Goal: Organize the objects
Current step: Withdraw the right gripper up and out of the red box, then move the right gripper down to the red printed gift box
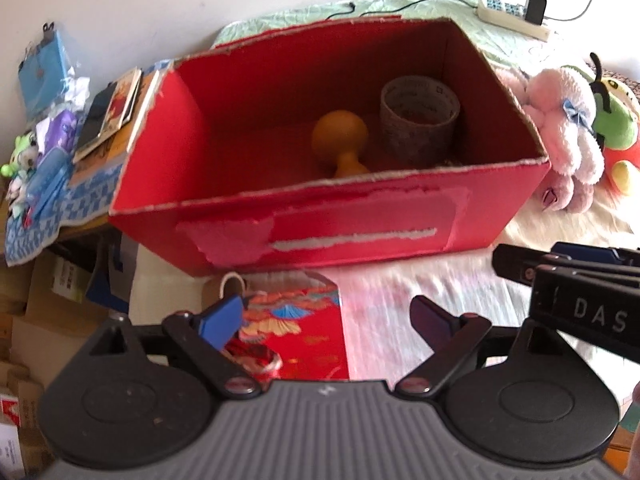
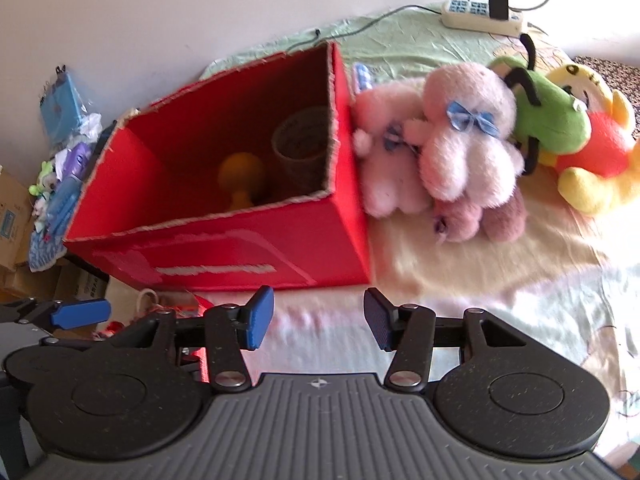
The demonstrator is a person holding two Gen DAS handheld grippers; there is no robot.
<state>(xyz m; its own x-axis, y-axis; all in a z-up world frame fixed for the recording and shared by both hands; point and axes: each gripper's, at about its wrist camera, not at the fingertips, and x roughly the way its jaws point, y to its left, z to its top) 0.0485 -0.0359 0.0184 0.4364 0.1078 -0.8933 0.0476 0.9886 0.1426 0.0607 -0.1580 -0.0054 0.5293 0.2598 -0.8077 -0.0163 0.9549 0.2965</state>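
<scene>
A red cardboard box [image 1: 320, 236] [image 2: 224, 248] stands open on the bed. Inside lie an orange bulb-shaped toy [image 1: 340, 140] [image 2: 240, 180] and a roll of tape [image 1: 418, 120] [image 2: 300, 148]. Pink plush toys [image 1: 560, 128] [image 2: 452, 148] lean against the box's right side, with a green plush [image 2: 548, 120] and a yellow and red plush [image 2: 600, 160] beyond them. My left gripper [image 1: 328, 320] is open and empty in front of the box. My right gripper [image 2: 318, 320] is open and empty too, near the box's front right corner, and shows in the left wrist view [image 1: 568, 276].
A red patterned gift bag [image 1: 296, 328] hangs at the bed's front edge below the box. A cluttered side table [image 1: 60, 160] with books and small toys stands left. A power strip [image 2: 480, 16] with cables lies at the back. Cardboard cartons [image 1: 24, 340] sit on the floor.
</scene>
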